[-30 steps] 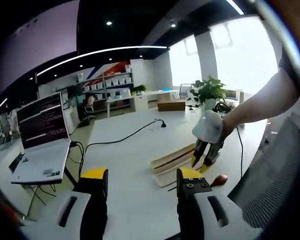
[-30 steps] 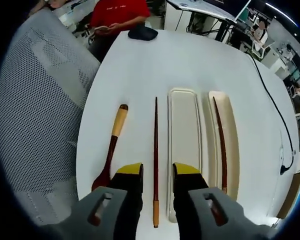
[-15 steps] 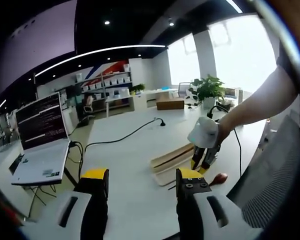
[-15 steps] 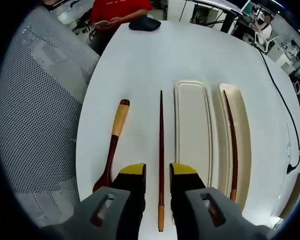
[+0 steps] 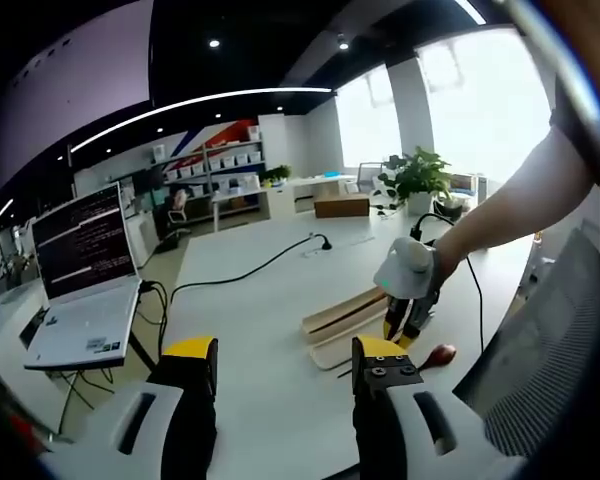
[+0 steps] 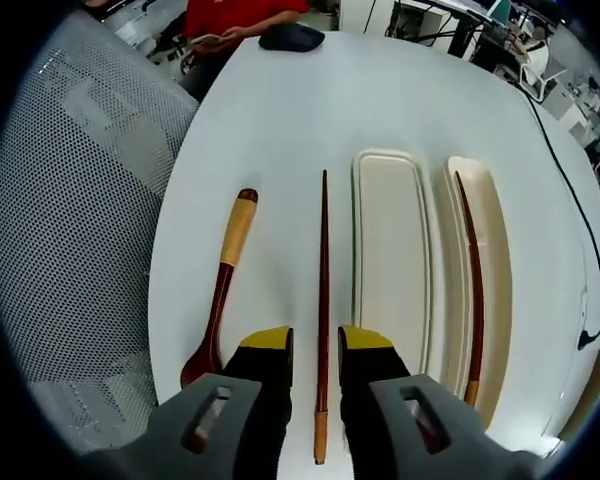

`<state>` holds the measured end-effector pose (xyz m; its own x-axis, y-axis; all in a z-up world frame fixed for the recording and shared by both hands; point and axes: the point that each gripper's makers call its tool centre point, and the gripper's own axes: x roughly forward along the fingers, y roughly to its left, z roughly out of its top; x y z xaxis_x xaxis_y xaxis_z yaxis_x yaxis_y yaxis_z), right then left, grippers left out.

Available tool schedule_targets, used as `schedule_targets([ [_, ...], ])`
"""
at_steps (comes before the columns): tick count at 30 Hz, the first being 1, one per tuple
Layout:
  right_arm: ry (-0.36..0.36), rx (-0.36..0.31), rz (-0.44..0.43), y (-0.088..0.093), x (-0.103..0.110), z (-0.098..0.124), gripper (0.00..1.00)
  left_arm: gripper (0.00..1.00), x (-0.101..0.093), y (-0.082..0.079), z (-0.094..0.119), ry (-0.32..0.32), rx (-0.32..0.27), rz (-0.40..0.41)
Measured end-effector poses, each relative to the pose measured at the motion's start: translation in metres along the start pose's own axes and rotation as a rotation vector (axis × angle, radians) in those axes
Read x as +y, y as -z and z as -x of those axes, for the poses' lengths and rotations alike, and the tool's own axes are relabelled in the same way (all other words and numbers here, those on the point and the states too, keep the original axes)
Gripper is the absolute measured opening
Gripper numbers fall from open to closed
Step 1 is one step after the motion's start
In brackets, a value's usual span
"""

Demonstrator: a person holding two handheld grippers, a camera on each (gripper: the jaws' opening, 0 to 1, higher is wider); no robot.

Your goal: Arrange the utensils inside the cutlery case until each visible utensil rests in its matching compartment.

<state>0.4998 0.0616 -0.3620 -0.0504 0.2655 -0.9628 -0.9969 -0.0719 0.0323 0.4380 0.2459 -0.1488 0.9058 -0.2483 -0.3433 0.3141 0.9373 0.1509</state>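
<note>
On the white table, loose chopstick: lying straight, just left of the cutlery case, its lighter butt end near the camera, tip pointing away.
Second chopstick: already lying along the case's narrow right-hand compartment.
Wide compartment of the case: bare.
Spoon: on the table left of the loose chopstick, apart from it, dark bowl near the camera, pale handle band farther off.
Handling, as a judgement: thin, stiff, light, lacquer-smooth and likely to roll or slip; best pinched across the shaft a little above the butt end, squarely, so it lifts level rather than pivoting.
Right gripper: jaws apart, straddling the chopstick's near end, one on each side; contact with the shaft probably not made, though the angle leaves that hard to judge.
Left gripper: jaws wide apart, nothing between them, held off to the side above the table.
Left gripper view, farther out: right gripper down at the case; cable running across the table; laptop on a stand beside it.
</note>
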Motion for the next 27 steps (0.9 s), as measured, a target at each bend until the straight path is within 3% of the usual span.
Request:
schedule_targets([
  [16, 0.037, 0.017, 0.022, 0.0004, -0.0015, -0.0006, 0.12, 0.55, 0.0022, 0.0005, 0.0009, -0.006, -0.003, 0.012],
  [27, 0.039, 0.047, 0.034, -0.0024, 0.0001, -0.0031, 0.02, 0.55, 0.0005, -0.0019, 0.0012, 0.001, -0.014, 0.006],
])
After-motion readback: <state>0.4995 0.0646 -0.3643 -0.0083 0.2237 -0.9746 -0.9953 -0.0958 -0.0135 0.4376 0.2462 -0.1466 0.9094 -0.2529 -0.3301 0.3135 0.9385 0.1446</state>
